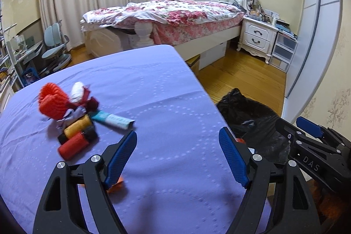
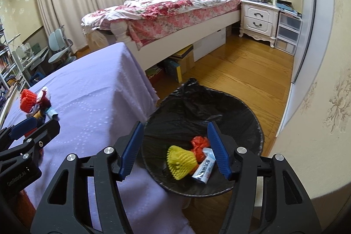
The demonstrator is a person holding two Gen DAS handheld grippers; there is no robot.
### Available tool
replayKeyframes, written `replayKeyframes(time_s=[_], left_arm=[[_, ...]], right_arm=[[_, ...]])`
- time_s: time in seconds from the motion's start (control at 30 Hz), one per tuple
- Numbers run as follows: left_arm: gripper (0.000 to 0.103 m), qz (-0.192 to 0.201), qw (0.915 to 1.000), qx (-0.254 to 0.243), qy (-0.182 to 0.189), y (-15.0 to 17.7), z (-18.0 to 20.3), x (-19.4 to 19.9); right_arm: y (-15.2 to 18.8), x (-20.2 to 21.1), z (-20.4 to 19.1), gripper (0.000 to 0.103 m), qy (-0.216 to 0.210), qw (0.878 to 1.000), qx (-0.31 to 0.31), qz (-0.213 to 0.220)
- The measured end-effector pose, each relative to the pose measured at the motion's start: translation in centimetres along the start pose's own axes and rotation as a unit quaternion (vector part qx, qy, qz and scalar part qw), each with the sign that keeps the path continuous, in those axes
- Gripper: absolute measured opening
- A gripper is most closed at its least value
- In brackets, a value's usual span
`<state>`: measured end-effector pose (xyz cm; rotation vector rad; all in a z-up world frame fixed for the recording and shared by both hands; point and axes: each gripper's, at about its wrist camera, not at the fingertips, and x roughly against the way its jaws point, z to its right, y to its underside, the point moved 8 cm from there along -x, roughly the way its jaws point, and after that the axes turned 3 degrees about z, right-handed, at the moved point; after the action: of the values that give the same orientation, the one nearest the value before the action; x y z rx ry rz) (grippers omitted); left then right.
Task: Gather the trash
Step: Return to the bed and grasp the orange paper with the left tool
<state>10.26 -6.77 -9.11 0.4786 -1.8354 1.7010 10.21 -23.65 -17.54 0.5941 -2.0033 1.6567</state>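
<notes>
A heap of trash lies on the purple table cloth [image 1: 153,84]: an orange foam net [image 1: 52,102], a white wad [image 1: 77,89], a teal and white tube [image 1: 113,120], yellow, black and red rolls [image 1: 73,144]. My left gripper [image 1: 177,155] is open and empty over the cloth, right of the heap. A small orange scrap [image 1: 116,184] lies under its left finger. My right gripper [image 2: 175,148] is open and empty above the black-lined bin [image 2: 245,111], which holds a yellow foam net [image 2: 181,161], an orange wad [image 2: 198,144] and a white tube [image 2: 205,170].
The bin [image 1: 252,122] stands on the wood floor [image 2: 241,67] just off the table's right edge. A bed [image 1: 175,14], a white nightstand [image 1: 256,36] and plastic drawers [image 1: 283,49] stand behind. A desk chair [image 1: 54,43] is at far left.
</notes>
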Motion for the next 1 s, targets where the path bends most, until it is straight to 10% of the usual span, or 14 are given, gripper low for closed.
replayKeyframes(time_s=[1.0], left_arm=[[0.070,-0.062,0.9945,0.070,-0.047,5.4,-8.7,0.9]], right_arm=[[2.3,1.5,-8.9,0.060,-0.067,0.996,0.065,-0.014]])
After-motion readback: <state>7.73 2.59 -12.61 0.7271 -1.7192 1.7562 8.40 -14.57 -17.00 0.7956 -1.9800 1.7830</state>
